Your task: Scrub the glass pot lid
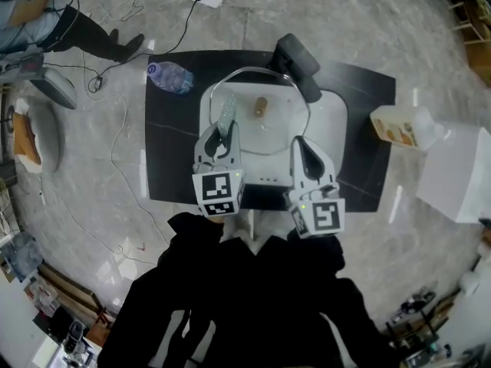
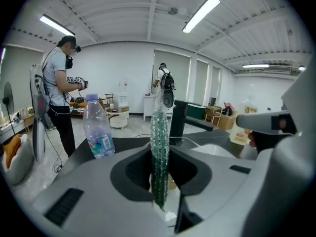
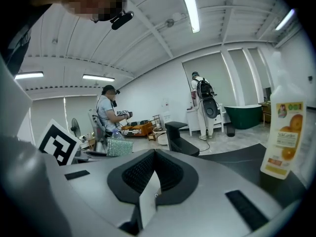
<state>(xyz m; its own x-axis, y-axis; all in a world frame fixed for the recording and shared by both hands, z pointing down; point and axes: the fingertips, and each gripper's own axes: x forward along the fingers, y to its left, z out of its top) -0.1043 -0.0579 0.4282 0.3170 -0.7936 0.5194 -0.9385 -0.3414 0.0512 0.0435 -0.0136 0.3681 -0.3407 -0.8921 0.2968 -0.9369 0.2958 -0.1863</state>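
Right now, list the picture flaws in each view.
Head view: fisheye bending, dark corners, glare streaks on the floor. Left gripper view: ceiling light blown out, scrubber sharp. Right gripper view: mosaic patch top left, bottle top washed out.

The head view looks steeply down on the black tabletop [image 1: 360,129] from close above. The left gripper view sits low, facing level across it; the right gripper view tilts upward toward the ceiling. All three share the black faucet [image 1: 298,64] [image 2: 177,117] [image 3: 180,137] near 12 o'clock.
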